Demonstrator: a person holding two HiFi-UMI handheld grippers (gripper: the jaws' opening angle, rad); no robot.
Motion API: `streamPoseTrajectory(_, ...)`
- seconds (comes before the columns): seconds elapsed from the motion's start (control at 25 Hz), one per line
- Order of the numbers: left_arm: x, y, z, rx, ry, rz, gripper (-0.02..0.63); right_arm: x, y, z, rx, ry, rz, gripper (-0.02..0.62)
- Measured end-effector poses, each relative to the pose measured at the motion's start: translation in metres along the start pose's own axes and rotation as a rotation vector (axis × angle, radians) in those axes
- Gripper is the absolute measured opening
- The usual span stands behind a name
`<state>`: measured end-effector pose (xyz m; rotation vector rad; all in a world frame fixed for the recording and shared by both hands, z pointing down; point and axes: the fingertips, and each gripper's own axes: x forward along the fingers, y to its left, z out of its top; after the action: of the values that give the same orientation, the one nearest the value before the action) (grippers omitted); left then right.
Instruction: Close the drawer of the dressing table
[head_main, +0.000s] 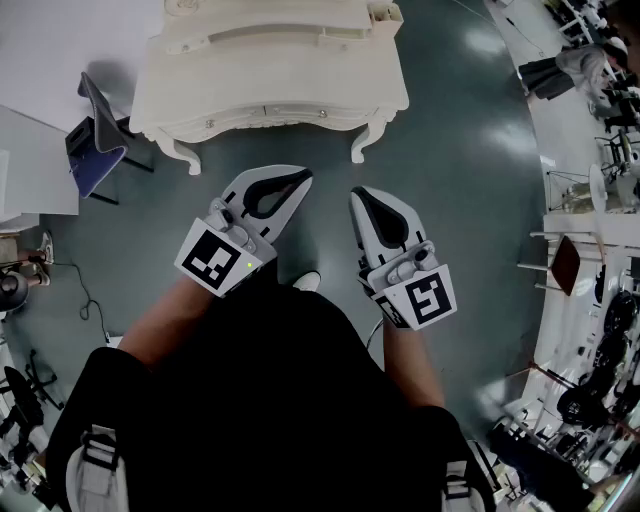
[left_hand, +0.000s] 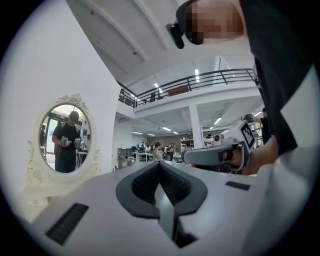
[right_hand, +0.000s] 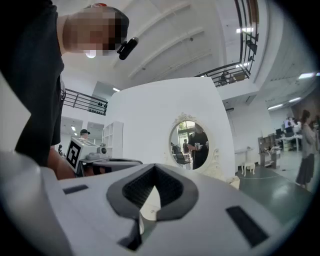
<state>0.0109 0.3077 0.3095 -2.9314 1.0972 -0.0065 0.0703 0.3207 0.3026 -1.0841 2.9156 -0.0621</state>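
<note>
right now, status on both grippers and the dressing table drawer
Left gripper shut, empty. Right gripper shut, empty. Dressing table ahead, untouched; drawer state unclear from above. Nothing seen in the way.

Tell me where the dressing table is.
In the head view the dressing table stands at top centre, beyond the left gripper and right gripper, a dark chair at its left.

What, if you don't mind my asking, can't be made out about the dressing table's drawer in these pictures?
- Drawer front: the head view looks steeply down on the dressing table, so it is foreshortened; open or shut cannot be told.
- Table's rear: cut off by the head view's top edge.
- Drawer in the gripper views: hidden behind the left gripper and right gripper themselves; only the mirror shows above them.
</note>
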Motion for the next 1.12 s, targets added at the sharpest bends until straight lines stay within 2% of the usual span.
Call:
streamPoseTrajectory(0.28,-0.015,-0.043,-0.002,0.025,0.014,0.034,-0.011,-0.039,0.020,-0.003,0.004,-0.009,0.018,0.002)
streamPoseTrajectory(0.52,-0.017,-0.052,-0.003,0.035,0.031,0.074,-0.011,-0.050,0.016,-0.007,0.025,-0.012,0.018,0.002)
streamPoseTrajectory(0.8,-0.007,-0.026,-0.009,0.030,0.036,0.096,-0.011,-0.027,-0.001,-0.014,0.040,0.013,0.011,0.003)
streamPoseTrajectory(1.12,0.025,0.037,-0.010,0.043,0.014,0.054,-0.011,0.037,-0.037,-0.020,0.017,0.054,-0.003,0.003)
